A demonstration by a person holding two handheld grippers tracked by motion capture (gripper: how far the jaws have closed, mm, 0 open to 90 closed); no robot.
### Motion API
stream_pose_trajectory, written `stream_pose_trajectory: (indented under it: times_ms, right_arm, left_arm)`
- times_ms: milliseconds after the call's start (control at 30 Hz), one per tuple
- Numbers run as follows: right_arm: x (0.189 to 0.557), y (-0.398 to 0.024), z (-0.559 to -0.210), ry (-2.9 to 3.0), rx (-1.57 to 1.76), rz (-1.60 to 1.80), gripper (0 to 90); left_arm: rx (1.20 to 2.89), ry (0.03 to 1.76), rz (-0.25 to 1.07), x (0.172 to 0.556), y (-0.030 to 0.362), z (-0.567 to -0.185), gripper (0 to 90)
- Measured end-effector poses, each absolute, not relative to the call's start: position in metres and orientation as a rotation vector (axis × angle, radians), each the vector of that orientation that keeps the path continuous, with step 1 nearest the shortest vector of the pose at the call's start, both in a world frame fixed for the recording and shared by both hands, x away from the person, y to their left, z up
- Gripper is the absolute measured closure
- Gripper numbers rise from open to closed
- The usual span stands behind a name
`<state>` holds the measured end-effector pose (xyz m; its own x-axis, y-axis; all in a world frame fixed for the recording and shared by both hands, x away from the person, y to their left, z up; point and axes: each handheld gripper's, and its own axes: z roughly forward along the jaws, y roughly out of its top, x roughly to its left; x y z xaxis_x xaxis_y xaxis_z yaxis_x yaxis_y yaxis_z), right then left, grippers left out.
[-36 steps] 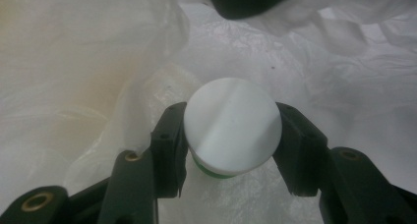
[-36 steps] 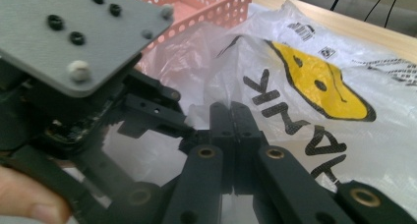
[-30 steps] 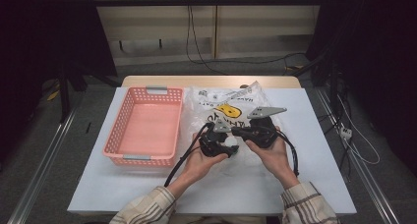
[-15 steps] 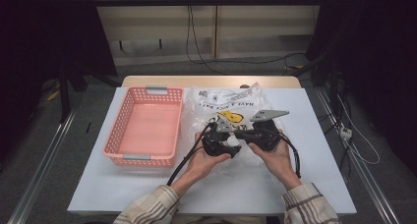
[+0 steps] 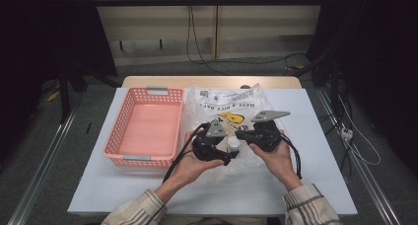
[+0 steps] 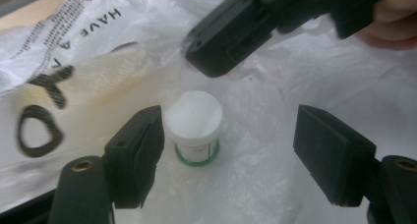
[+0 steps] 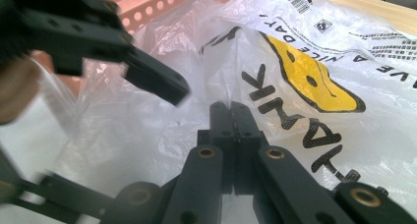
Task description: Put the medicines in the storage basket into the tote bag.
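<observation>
- At the centre of the scene we find a small white-capped jar with a green band at its base, standing upright on a white plastic bag; in the high view the jar sits between the two hands, near the front edge of the bag.
- We see the left gripper with its jaws standing well apart on either side of the jar: one pad is just beside the cap, the other well clear of it, and neither presses on the jar. The jaws have just been opening, with the jar between them.
- From above, the left gripper rests in the person's left hand, just left of the jar.
- We find the right gripper with its jaws together, the tips pressed flat against each other down on the plastic of the bag; whether they pinch a fold of it we cannot tell.
- In the high view the right gripper lies in the right hand, just right of the jar, pointing toward the left gripper.
- The bag carries a yellow smiling face and black lettering and lies spread over the middle of the white table.
- A pink perforated basket stands just left of the bag, touching its edge.
- Plaid sleeves enter from the bottom of the high view.
</observation>
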<state>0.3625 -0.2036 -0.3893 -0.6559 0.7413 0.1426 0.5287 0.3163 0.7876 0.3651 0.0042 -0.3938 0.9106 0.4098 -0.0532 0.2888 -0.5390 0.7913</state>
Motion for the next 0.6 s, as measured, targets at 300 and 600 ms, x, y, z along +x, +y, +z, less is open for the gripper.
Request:
stream_pose_trajectory:
  times_ms: [300,600]
  right_arm:
    - [0.36,-0.204,-0.391,2.349,1.167,1.235,90.0]
    - [0.353,-0.204,-0.395,2.363,1.184,1.225,88.8]
  left_arm:
    - [2.146,0.489,0.211,0.353,0.034,-0.38,23.6]
    - [2.176,0.519,0.214,0.347,0.056,-0.388,21.9]
